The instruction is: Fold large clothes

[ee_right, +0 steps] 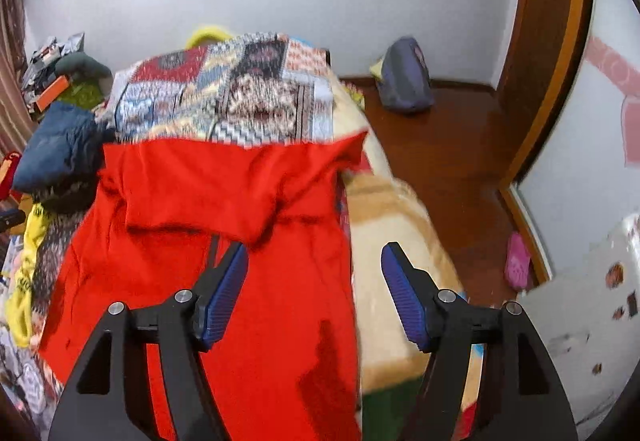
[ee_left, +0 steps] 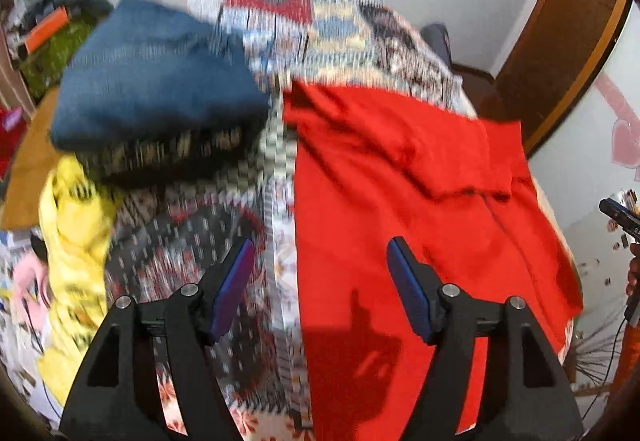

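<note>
Left wrist view: left gripper (ee_left: pixel 320 253), jaws spread wide, nothing between them, above a patterned bedspread (ee_left: pixel 280 41). Red garment (ee_left: pixel 420 201) lies spread on the bed, part folded over. Blue folded garment (ee_left: pixel 160 81) and yellow cloth (ee_left: pixel 76 241) alongside. Right gripper (ee_right: pixel 314 257), jaws likewise released, over the red garment's edge.

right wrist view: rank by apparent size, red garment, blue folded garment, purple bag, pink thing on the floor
1. Red garment, by far.
2. Blue garment and purple bag: look alike, and the bag lies farther off, so unranked.
3. Pink thing.
</note>
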Motion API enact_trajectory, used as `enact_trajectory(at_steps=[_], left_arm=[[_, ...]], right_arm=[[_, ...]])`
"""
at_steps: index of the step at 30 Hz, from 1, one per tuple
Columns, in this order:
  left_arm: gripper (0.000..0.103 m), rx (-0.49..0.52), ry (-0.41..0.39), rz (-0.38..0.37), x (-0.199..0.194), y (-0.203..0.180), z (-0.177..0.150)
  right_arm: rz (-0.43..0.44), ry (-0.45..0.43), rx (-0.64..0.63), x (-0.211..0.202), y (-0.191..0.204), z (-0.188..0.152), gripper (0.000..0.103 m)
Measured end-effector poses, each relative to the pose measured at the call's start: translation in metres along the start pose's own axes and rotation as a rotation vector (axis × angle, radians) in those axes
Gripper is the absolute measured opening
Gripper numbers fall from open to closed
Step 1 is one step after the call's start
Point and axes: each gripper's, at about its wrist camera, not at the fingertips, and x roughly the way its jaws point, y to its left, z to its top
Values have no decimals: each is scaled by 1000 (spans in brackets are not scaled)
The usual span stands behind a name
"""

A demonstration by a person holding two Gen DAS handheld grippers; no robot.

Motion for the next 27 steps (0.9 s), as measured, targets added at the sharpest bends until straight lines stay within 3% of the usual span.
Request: enact_trajectory(at_steps=[10, 15, 20, 24, 27], left_arm=[[68, -104, 239, -99, 51, 12, -72], [68, -122, 292, -120, 63, 12, -95], [68, -156, 288, -171, 63, 12, -106], [68, -156, 284, -209, 63, 10, -113], [45, -135, 249, -209, 56, 2, -112]], right_arm=[[49, 204, 102, 35, -20, -63, 65], [21, 244, 109, 46, -22, -89, 65], [63, 244, 191, 48, -30, -101, 65], [45, 257, 209, 55, -33, -107, 46], [40, 254, 193, 54, -30, -108, 27]])
